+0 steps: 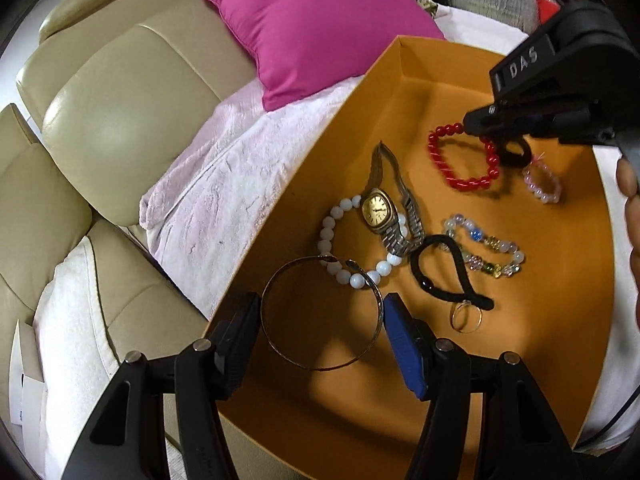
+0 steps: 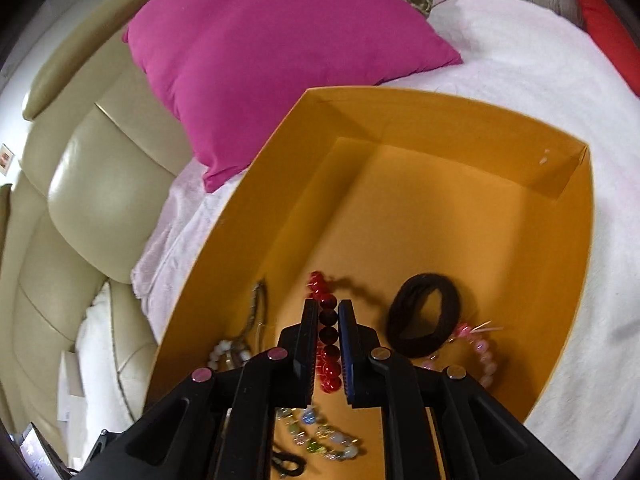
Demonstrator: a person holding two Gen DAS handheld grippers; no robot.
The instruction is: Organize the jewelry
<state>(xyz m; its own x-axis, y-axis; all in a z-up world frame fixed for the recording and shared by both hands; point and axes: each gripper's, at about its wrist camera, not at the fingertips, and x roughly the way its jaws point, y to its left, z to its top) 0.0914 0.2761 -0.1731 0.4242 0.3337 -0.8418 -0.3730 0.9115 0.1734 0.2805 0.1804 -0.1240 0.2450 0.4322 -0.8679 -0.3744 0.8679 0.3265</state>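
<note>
Your setting: a beige leather sofa under daylight.

You are looking down at a cream leather sofa (image 1: pixel 120 120), its padded back cushions shining where the light falls on them. A pale pink fleecy blanket (image 1: pixel 224 184) covers the seat, and a magenta cushion (image 2: pixel 256 56) leans at the blanket's far edge against the sofa's back. A white towel (image 1: pixel 72 320) lies on the seat at the blanket's left edge (some white papers lie just beyond it).
</note>
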